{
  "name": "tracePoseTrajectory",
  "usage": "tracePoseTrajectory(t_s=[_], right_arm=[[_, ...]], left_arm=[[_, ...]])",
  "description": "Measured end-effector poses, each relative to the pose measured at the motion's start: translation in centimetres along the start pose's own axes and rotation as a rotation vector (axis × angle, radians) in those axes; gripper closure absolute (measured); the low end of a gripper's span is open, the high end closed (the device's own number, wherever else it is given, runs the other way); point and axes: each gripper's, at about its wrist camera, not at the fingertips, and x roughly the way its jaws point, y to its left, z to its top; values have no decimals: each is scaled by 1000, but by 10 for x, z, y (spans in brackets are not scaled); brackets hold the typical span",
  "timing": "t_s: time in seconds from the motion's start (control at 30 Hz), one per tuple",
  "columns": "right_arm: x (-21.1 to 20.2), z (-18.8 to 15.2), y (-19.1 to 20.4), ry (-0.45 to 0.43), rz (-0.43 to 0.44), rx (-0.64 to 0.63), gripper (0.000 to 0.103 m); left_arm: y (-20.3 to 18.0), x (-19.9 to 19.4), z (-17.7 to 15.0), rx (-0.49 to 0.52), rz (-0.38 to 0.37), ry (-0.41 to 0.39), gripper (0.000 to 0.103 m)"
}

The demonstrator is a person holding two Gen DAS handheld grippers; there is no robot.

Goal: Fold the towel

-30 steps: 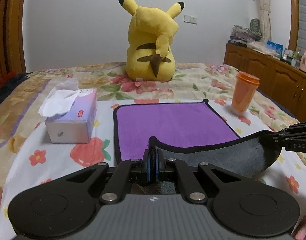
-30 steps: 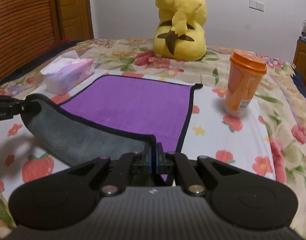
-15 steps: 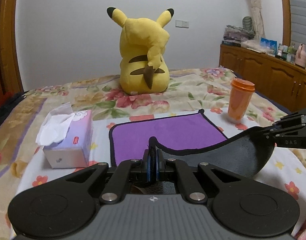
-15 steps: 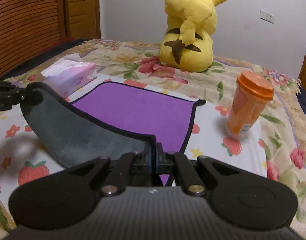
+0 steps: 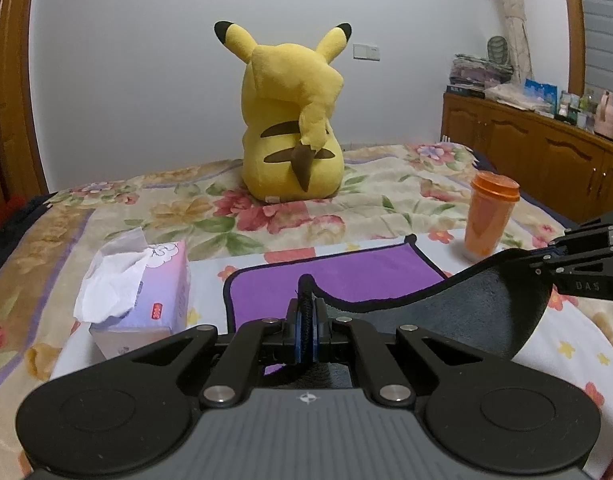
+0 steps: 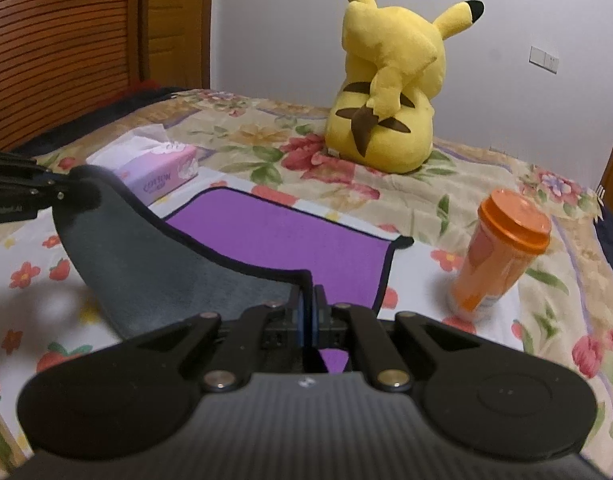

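Note:
A purple towel (image 5: 338,276) with black trim and a grey underside lies on the flowered bed; it also shows in the right wrist view (image 6: 282,240). Its near edge is lifted off the bed and sags between the grippers, grey side (image 6: 154,268) up. My left gripper (image 5: 305,312) is shut on the near left corner. My right gripper (image 6: 308,308) is shut on the near right corner. Each gripper shows in the other's view, the right one (image 5: 546,262) and the left one (image 6: 62,192), both pinching the raised edge.
A tissue box (image 5: 146,296) stands left of the towel. An orange lidded cup (image 5: 488,216) stands right of it. A yellow plush toy (image 5: 292,128) sits behind the towel. A wooden cabinet (image 5: 546,160) runs along the right, wooden panels (image 6: 66,40) on the left.
Both grippers have risen and moved forward with the towel's near edge. The lifted flap covers more of the purple side, and less purple shows.

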Motion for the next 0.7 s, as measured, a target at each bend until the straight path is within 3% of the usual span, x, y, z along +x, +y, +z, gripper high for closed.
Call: tracePoseTrajectory(t_s=[0.7], right_arm=[[22,22,-12,-44,-47,-23,99]], left_arm=[[23,37,21,6,46,-28,95]])
